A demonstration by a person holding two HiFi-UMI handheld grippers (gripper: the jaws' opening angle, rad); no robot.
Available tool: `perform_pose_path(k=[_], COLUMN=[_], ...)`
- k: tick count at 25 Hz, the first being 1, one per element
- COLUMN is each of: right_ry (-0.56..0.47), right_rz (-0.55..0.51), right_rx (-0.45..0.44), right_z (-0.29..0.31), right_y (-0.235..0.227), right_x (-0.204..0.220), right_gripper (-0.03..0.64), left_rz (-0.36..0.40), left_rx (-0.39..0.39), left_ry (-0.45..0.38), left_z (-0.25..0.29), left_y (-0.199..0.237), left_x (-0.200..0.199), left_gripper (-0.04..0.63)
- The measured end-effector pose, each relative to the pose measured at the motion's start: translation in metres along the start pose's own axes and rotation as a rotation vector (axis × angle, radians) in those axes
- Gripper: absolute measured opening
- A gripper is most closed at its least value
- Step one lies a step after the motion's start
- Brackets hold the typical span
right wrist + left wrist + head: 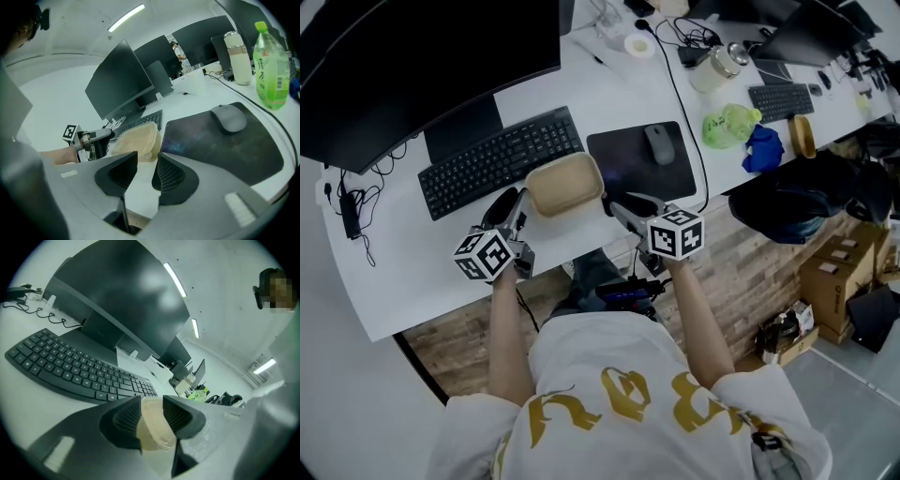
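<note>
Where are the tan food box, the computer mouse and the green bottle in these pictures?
tan food box [565, 184]: head view, middle of its top.
computer mouse [660, 143]: head view, centre of its back.
green bottle [271, 61]: right gripper view, on its label.

Cut off at head view's top: monitor [422, 56]. Mostly behind the jaws in left gripper view: box [152, 427]. Half behind the box in right gripper view: keyboard [140, 123]. Too small to tell: far clutter [194, 391].
</note>
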State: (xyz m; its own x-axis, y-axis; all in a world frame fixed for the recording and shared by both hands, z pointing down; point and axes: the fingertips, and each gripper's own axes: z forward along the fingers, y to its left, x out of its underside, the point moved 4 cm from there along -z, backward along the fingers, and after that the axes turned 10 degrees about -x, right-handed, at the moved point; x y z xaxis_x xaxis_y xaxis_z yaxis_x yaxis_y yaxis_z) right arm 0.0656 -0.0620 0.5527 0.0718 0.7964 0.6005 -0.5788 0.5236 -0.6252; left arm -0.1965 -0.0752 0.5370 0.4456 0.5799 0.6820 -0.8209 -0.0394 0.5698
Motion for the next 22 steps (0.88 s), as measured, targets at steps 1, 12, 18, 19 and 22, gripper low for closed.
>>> perform_pose_path(k=[1,12,18,19,22], right_ry=[0.007,0.084,0.069,0.073,0.074], right_rz=[0.005,0.021,0.041,0.042,0.052], right_rx=[-0.007,-0.065,-0.129,-0.135,-0.157], right_z=[0.002,0.022,0.030,0.032,0.035], right_y=[-0.001,-0.015,-0.014,-0.014,-0.014], right_x=[0.000,0.005,0.004,0.004,0.004], right_gripper=[0.163,0.153,0.141,0.139,0.129], left_rz=[-0.004,-0.045,-0.056,-0.056,-0.059], left_rx=[-0.002,-0.019,-0.021,-0.021,-0.012], left_ry=[0.002,0.036,0.056,0.061,0.077], left_z=[0.002,0.017,0.023,0.024,0.028], left_y=[0.001,0.009,0.011,0.011,0.008], left_x=[0.000,0.004,0.006,0.007,0.010], left_gripper=[0.144,0.142,0.141,0.139,0.129])
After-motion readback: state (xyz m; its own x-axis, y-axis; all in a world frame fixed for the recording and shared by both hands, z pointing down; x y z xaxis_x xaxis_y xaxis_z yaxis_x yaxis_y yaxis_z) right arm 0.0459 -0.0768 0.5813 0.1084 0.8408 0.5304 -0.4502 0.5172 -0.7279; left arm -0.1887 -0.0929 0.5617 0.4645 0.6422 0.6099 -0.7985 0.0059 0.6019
